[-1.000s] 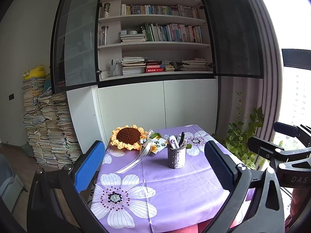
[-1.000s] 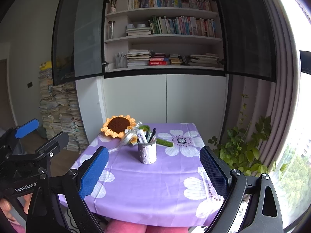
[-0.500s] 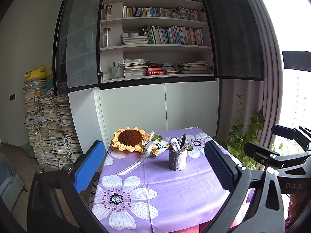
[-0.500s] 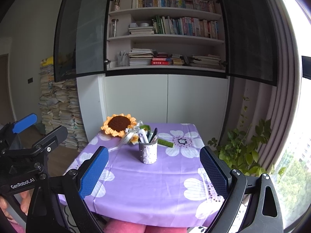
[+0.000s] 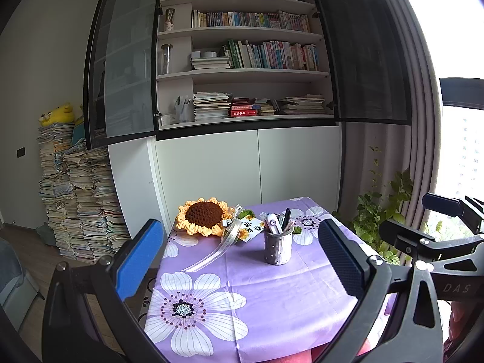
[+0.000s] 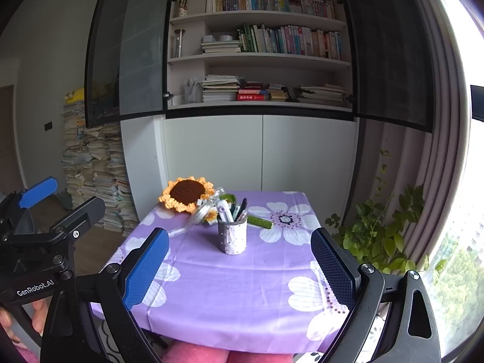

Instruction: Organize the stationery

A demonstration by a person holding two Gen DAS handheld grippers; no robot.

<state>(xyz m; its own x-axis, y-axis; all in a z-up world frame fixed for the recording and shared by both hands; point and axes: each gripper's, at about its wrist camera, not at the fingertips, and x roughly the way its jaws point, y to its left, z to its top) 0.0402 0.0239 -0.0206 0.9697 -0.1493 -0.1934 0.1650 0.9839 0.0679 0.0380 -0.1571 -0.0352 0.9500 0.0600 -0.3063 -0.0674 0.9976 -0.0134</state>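
worktop: small table under a purple flower-print cloth (image 6: pixel 230 287), bookcase behind it
pen cup: grey holder (image 6: pixel 232 236) upright near the far middle of the worktop, pens and a white marker-like item standing in it
loose item: green stick-shaped thing (image 6: pixel 260 221) lying flat just right of the cup, behind it; can't tell if it's stationery or part of the flower
decor: crochet sunflower (image 5: pixel 205 216) with ribbon and tag at the far left corner, ribbon trailing toward the cup
left gripper (image 5: pixel 242 260): jaws wide apart, nothing between them, hanging at the near edge, well short of the cup
right gripper (image 6: pixel 239 267): jaws spread wide, empty, also at the near edge, cup framed between its fingers but well apart from them
task state: looks like start or finish; nearly all stationery already sits in the cup, nothing held
risk 1: cup is tall, narrow and top-heavy with pens; a sideways nudge from either finger probably tips it and spills them
risk 2: ribbon lies close to the cup, a reach from the left could snag it and drag the sunflower
risk 3: cloth is loose, pushing on it may slide or bunch it and shift the cup
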